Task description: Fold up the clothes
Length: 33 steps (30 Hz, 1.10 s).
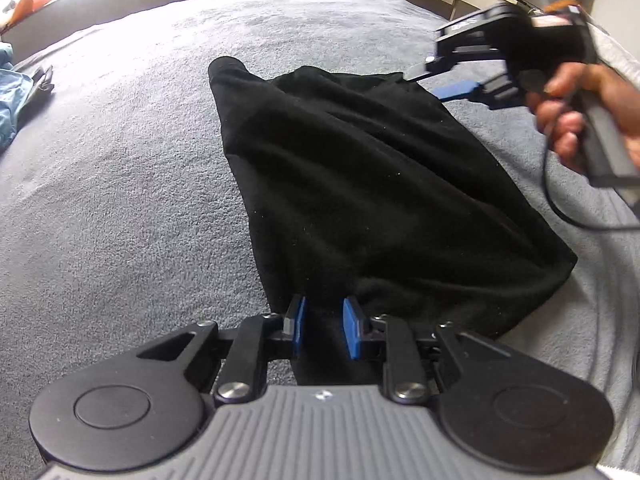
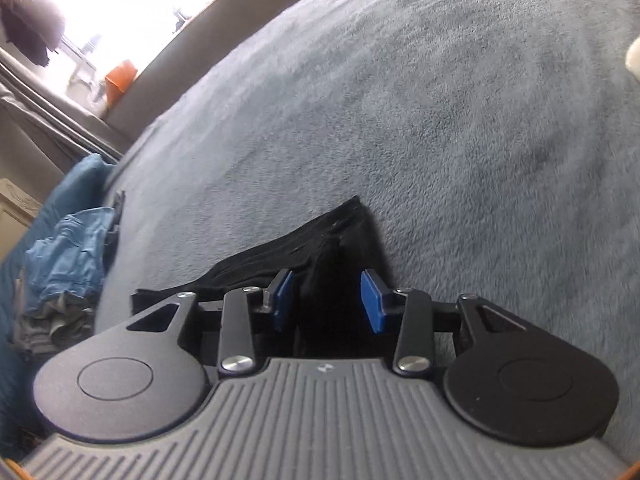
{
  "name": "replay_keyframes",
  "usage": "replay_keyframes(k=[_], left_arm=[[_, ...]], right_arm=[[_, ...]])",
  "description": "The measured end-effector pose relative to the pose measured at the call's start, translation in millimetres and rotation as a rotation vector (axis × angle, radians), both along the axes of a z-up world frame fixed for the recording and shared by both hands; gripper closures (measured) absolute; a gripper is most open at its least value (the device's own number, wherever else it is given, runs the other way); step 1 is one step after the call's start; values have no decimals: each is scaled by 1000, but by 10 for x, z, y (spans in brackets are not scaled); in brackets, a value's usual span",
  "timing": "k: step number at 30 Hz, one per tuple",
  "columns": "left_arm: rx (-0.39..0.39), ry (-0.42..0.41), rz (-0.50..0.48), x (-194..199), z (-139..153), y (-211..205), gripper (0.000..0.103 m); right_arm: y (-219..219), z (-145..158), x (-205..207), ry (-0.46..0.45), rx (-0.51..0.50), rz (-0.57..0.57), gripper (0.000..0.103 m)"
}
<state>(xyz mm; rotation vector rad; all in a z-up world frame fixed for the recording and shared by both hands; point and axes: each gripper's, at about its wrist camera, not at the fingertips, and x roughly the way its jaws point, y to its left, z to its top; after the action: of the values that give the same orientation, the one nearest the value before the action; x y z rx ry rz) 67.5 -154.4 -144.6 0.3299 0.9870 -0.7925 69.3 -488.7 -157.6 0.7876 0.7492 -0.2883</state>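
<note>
Left gripper (image 1: pixel 323 326): blue pads (image 1: pixel 298 326) are held apart, with a gap seen between them. The near edge of the black garment (image 1: pixel 360 184) is seen at and between the pads, but nothing is pinched; whether the pads touch the fabric cannot be told.

The garment is spread as a dark, roughly folded mass on the grey fleece blanket (image 1: pixel 120 160) that covers the bed. It is narrower at the far end and wider at the near right corner, and soft ridges are seen across it.

Right gripper (image 2: pixel 330 300): its pads are also held spread, wider than the left pair. A corner of the black garment (image 2: pixel 328 236) is seen just past and between the fingers, lying on the blanket (image 2: pixel 440 120); no grip on it is seen. In the left wrist view this gripper (image 1: pixel 452 80) is seen at the garment's far right edge, held by a hand (image 1: pixel 580 112), with a cable hanging below.

Farther off, crumpled blue clothes (image 2: pixel 68 248) are piled at the left edge of the bed. An orange object (image 2: pixel 120 76) is seen near the bright window beyond.
</note>
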Motion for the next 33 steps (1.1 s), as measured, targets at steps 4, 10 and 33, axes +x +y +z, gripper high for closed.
replay_keyframes(k=[4, 10, 33], left_arm=[[-4, -3, -5, 3, 8, 5, 80], [5, -23, -17, -33, 36, 26, 81], [13, -60, -70, -40, 31, -10, 82]], right_arm=[[-29, -8, 103, -9, -48, 24, 98], [-28, 131, 109, -90, -164, 18, 99], [-53, 150, 96, -77, -31, 134, 75]])
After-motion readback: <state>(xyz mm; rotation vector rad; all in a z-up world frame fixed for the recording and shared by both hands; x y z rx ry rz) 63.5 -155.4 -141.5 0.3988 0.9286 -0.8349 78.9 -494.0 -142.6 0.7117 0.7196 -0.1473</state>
